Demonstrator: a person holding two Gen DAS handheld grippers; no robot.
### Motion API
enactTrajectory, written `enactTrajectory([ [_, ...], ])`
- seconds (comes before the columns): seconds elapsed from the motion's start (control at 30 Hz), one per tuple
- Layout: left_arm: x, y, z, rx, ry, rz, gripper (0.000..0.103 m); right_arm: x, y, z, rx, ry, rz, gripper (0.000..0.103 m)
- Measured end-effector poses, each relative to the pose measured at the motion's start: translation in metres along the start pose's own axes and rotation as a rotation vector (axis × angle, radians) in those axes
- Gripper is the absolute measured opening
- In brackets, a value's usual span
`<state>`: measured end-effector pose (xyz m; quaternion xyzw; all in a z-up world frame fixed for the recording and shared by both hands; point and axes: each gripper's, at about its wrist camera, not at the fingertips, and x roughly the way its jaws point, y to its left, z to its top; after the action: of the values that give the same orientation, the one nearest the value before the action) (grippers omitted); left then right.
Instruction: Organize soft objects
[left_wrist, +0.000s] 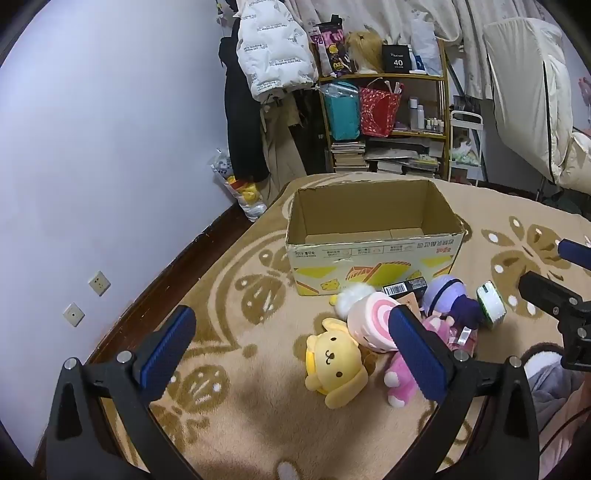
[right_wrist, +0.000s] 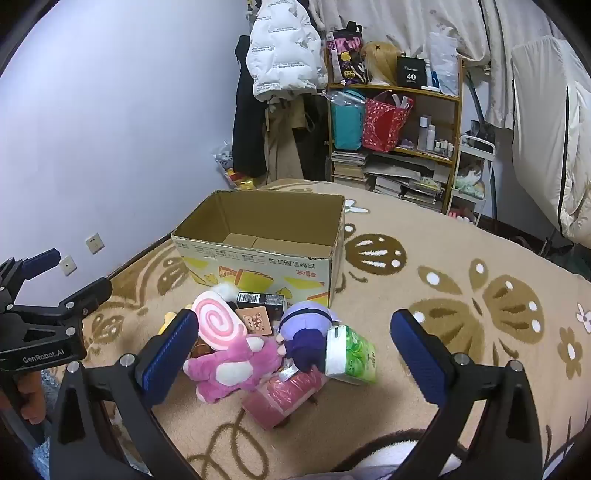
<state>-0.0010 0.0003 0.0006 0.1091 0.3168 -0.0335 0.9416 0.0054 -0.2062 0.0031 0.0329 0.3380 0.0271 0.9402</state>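
Left wrist view, item listing. Cardboard box (left_wrist: 373, 236): open-topped, seemingly empty, on the patterned blanket (left_wrist: 229, 295). Soft toys heaped just before its front wall: yellow dog plush (left_wrist: 334, 363), pink bear plush (right_wrist: 231, 363), pink swirl cushion (right_wrist: 218, 325), purple doll (right_wrist: 304, 326); beside them a green tissue pack (right_wrist: 351, 350) and a pink wrapped pack (right_wrist: 282, 393). Left gripper (left_wrist: 291, 354): jaws spread wide, holding nothing. Right gripper (right_wrist: 295, 354): likewise spread, unladen, above the heap. Handling estimate: plush is light, compressible, non-slippery; best pinched across the torso or head. Film-wrapped packs are probably slicker.
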Motion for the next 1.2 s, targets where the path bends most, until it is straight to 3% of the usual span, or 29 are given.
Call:
enactTrajectory([
  [1.2, -0.0041, 0.0042, 0.0019, 0.000, -0.007, 0.012, 0.103, 0.0036, -0.0087, -0.0013, 0.032, 0.017, -0.020, 0.103],
])
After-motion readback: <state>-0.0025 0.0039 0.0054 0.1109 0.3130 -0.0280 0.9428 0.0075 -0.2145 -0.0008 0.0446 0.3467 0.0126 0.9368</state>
